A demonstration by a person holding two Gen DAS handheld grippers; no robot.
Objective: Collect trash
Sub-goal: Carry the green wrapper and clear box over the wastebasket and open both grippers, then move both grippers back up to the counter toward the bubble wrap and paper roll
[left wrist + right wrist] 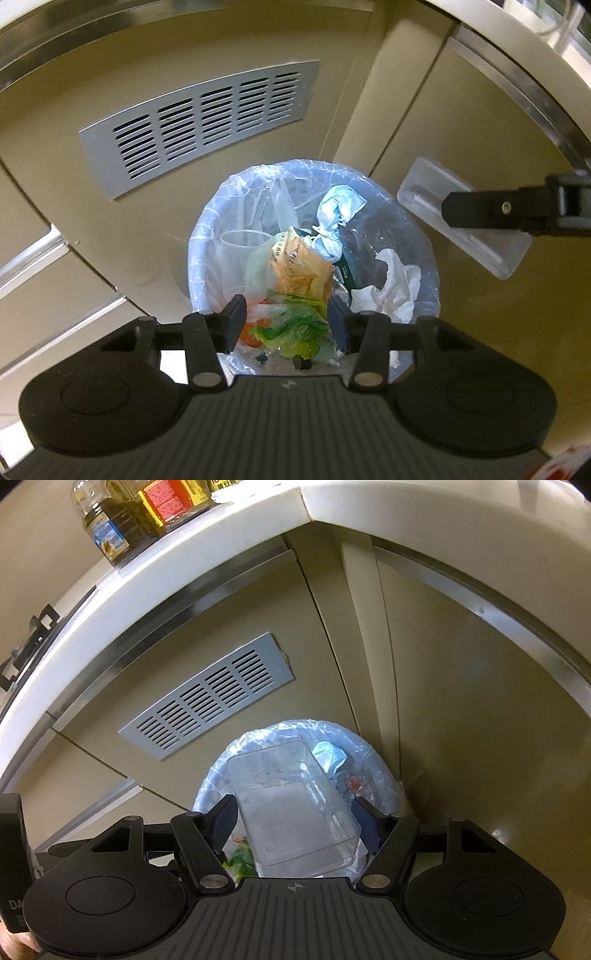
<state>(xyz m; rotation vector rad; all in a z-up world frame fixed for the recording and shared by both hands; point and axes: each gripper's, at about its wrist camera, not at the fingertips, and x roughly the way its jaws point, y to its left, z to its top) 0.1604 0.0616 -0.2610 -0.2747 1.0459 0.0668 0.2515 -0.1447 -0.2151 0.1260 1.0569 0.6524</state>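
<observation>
left gripper (pixel 286 325) is held open and empty over the lined bin (pixel 207 236), a green wrapper (pixel 295 325) already dropped inside — right gripper (pixel 293 823) is clamped on a clear plastic tray (pixel 291 812) above the bin, not yet released.

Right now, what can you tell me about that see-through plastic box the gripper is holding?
The clear plastic box is a shallow rectangular tray, see-through, with rounded corners and small round dimples in its base. It looks empty. The right gripper holds it by its two long sides, one finger pad on each side. It hangs tilted above the bin, a round one lined with a thin plastic bag and already full of rubbish. In the left wrist view it sits off to the right of the bin's rim, touching nothing but the gripper.
</observation>
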